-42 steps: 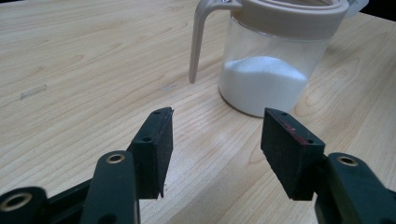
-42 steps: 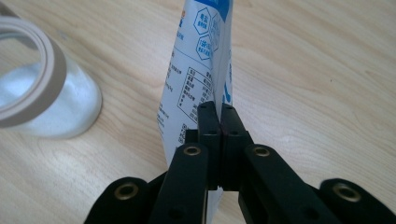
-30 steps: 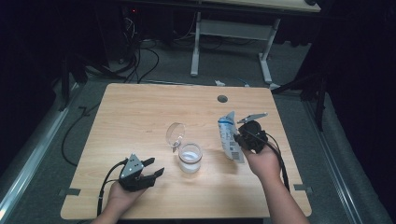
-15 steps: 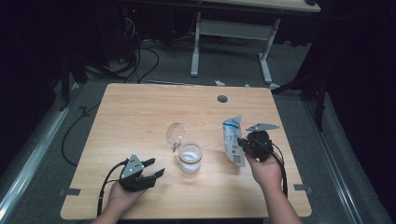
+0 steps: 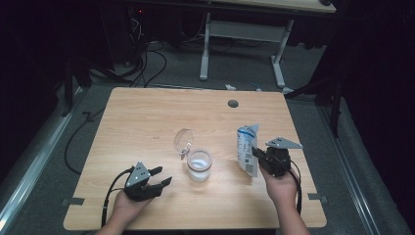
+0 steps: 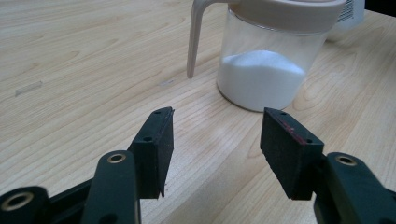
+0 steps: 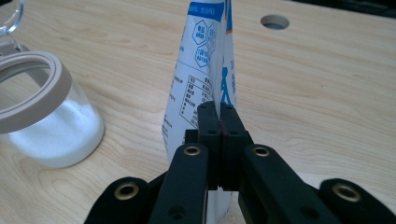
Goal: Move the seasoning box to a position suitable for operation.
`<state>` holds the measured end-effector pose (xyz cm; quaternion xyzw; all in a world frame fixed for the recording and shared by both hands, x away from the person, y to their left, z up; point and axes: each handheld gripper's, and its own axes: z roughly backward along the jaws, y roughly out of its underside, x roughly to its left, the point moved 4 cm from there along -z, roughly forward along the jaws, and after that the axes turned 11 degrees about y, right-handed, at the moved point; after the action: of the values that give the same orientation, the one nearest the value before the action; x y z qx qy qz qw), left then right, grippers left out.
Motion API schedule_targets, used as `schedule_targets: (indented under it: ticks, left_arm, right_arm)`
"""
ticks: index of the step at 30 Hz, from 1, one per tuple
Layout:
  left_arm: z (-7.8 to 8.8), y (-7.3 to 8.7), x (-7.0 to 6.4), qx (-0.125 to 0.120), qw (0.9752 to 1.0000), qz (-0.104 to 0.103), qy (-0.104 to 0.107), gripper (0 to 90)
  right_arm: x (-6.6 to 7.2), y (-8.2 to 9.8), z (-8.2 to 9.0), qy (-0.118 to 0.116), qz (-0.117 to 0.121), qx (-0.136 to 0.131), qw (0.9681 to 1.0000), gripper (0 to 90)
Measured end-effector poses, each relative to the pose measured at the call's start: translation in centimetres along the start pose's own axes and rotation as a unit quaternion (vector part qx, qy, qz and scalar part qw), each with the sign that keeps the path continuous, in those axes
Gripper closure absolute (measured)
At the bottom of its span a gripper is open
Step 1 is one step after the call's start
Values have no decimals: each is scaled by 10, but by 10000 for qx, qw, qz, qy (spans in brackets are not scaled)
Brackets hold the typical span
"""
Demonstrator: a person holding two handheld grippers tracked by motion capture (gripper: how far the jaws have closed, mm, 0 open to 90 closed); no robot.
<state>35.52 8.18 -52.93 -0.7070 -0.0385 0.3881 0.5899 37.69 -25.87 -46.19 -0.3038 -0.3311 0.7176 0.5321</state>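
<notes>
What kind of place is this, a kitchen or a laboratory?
Probably a lab or recording workspace, not a kitchen: a bare wooden table with a cable hole, loose cables on the floor, and another desk's metal frame behind in a dark room.

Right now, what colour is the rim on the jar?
Beige, on the jar of white powder; clearest in the right gripper view.

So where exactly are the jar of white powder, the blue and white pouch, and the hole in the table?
jar (image 5: 199,166), high view, on its glass wall.
pouch (image 5: 245,147), high view, on its printed face.
hole (image 5: 233,104), high view, on its dark middle.
</notes>
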Motion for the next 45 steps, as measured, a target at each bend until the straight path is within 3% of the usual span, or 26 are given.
schedule_targets:
  ticks: [4,7,11,15,21,26,29,31,35,38,45]
  left_arm:
    - [4,-4,5,-50,9999,32,-96,447]
    - [10,-10,14,-153,9996,26,-247,447]
    - [20,-19,28,-292,9984,8,-478,447]
    - [34,-22,38,-301,9967,-123,-750,445]
    - [56,-28,47,-408,9938,-132,-1025,441]
    - [67,-29,53,-525,9912,21,-1218,439]
    - [68,-25,50,-476,9910,-33,-1249,435]
    - [69,-23,48,-452,9911,-112,-1250,433]
    - [72,-27,40,-603,9909,95,-1196,422]
    - [74,-25,37,-582,9910,-27,-1207,416]
    - [84,-32,43,-723,9894,98,-1253,415]
  right_arm:
    - [-2,5,3,-40,-89,-193,9998,900]
    - [-6,10,5,-111,-256,-337,9990,900]
    - [-10,13,8,-78,-297,-611,9977,900]
    - [-13,18,10,-98,-339,-905,9953,900]
    - [-17,26,6,-268,-568,-1224,9905,900]
    - [-16,30,3,-304,-536,-1397,9883,900]
    - [-15,29,1,-257,-381,-1391,9892,900]
    - [-17,28,0,-255,-427,-1468,9879,900]
    - [-21,25,-2,-236,-486,-1542,9866,900]
    - [-23,22,-6,-166,-486,-1558,9865,900]
    - [-26,29,-17,-133,-510,-1490,9874,900]
